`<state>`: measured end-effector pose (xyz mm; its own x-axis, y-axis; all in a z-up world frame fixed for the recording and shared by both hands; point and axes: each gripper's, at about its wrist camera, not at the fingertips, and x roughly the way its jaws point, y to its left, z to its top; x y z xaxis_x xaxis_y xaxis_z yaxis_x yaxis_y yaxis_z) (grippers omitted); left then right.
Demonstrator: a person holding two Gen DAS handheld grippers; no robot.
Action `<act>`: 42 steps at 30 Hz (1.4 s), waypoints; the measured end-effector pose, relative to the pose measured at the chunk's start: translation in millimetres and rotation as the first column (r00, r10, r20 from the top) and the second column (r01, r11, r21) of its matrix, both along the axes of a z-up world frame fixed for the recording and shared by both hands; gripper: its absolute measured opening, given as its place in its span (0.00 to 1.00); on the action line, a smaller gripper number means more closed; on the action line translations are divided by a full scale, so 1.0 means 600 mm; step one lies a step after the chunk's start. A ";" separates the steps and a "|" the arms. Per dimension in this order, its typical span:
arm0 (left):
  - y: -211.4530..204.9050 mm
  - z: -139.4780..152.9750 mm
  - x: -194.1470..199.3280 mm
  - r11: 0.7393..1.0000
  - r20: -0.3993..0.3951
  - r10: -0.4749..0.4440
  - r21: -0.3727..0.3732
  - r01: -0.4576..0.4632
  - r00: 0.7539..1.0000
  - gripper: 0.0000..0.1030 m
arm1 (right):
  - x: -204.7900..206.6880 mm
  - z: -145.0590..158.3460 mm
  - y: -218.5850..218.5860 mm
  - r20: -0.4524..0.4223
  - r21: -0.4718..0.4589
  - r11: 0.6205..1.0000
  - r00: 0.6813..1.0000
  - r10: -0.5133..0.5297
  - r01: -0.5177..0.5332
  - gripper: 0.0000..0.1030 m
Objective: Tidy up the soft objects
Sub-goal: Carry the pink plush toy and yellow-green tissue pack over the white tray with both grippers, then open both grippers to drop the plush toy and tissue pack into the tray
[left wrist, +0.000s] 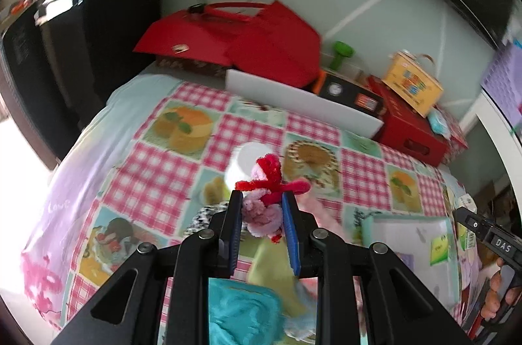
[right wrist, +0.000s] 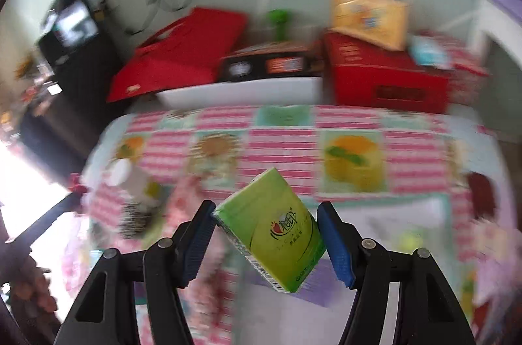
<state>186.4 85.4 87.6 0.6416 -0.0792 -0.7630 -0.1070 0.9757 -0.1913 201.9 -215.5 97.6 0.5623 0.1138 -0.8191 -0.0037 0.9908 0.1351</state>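
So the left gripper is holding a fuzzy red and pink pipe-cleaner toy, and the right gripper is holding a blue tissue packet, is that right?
Not quite. The packet is green, not blue: the right wrist view shows the right gripper clamped on a green plastic tissue packet. The left gripper does hold the fuzzy red and pink pipe-cleaner toy.

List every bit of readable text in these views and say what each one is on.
"DAS": white letters on the right gripper body.
"Love": faint script on the purple cloth.
Green tissue pack: red logo and print, unreadable.
Yellow box and black box: labels blurred.
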 end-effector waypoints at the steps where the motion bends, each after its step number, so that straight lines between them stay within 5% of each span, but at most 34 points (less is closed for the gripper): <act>1: -0.014 0.002 -0.001 1.000 0.002 -0.021 0.008 0.021 1.000 0.24 | -0.010 -0.001 -0.011 0.004 -0.025 0.999 0.999 -0.035 0.035 0.65; 10: -0.173 0.004 -0.011 0.965 0.002 -0.246 0.100 0.244 0.969 0.24 | -0.094 -0.027 -0.124 0.005 -0.074 0.948 0.951 -0.309 0.308 0.65; 18: -0.311 -0.036 -0.022 0.887 -0.073 -0.431 0.150 0.437 0.899 0.24 | -0.119 -0.065 -0.192 -0.046 -0.087 0.897 0.897 -0.439 0.434 0.65; 32: -0.427 -0.145 -0.041 0.792 -0.287 -0.534 0.158 0.589 0.795 0.25 | -0.110 -0.157 -0.215 -0.190 -0.128 0.897 0.877 -0.441 0.423 0.65; 35: -0.439 -0.150 -0.047 0.773 -0.302 -0.551 0.167 0.612 0.778 0.33 | -0.109 -0.161 -0.216 -0.195 -0.146 0.894 0.874 -0.445 0.423 0.66; 38: -0.440 -0.146 -0.050 0.771 -0.300 -0.550 0.176 0.611 0.780 0.45 | -0.110 -0.160 -0.224 -0.191 -0.135 0.889 0.869 -0.456 0.437 0.66; 42: -0.431 -0.134 -0.047 0.783 -0.281 -0.539 0.178 0.595 0.794 0.46 | -0.108 -0.160 -0.224 -0.188 -0.133 0.891 0.871 -0.453 0.434 0.67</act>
<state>158.3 -173.4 7.2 0.3678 -0.1727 -0.9137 0.4722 0.8812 0.0235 137.0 -349.7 1.7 0.3527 -0.1808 -0.9181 0.4579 0.8890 0.0009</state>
